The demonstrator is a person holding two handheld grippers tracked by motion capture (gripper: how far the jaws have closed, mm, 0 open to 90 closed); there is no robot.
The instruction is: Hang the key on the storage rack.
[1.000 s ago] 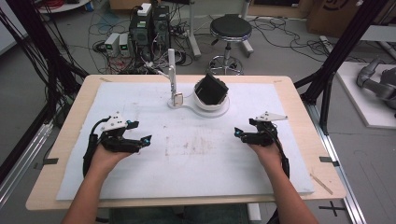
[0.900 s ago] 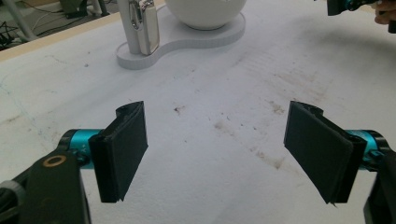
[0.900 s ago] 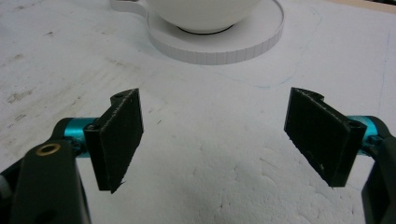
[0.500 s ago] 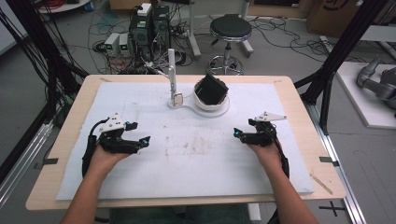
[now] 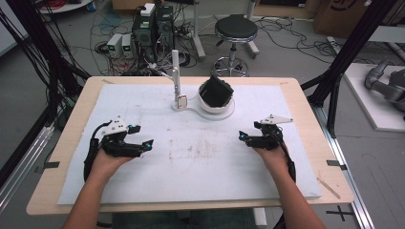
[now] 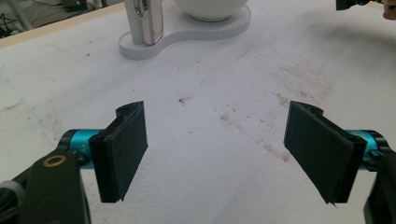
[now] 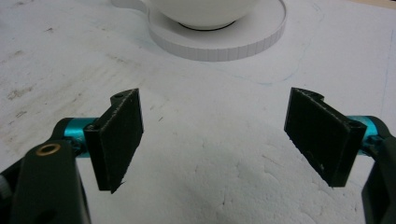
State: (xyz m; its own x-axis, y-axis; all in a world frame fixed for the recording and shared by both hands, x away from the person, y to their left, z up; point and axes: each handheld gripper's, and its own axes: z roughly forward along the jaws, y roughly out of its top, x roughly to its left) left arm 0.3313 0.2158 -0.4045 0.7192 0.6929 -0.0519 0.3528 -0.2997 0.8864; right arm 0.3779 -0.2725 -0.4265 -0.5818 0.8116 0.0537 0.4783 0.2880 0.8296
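Across the worktop (image 5: 305,95) we have a white mat (image 5: 200,167), scuffed with brownish marks in the middle, and we can read no writing or labels anywhere on it. At its far edge sits a white stand (image 5: 191,106): a round base on the right carrying a white bowl (image 5: 216,102) with something black (image 5: 216,90) in it, and a small foot on the left with a slim upright post (image 5: 175,71) and a shiny metal piece low on it. No brand shows there either. Nearer to us, our left gripper (image 5: 147,144) rests on the mat well left of centre, and our right gripper (image 5: 243,137) lies well right of centre, both well apart from the stand. In the left gripper view the fingers (image 6: 122,149) stand spread wide, holding nothing, bare mat between them. In the right gripper view the fingers (image 7: 116,137) are likewise released wide, empty, facing the bowl's base.
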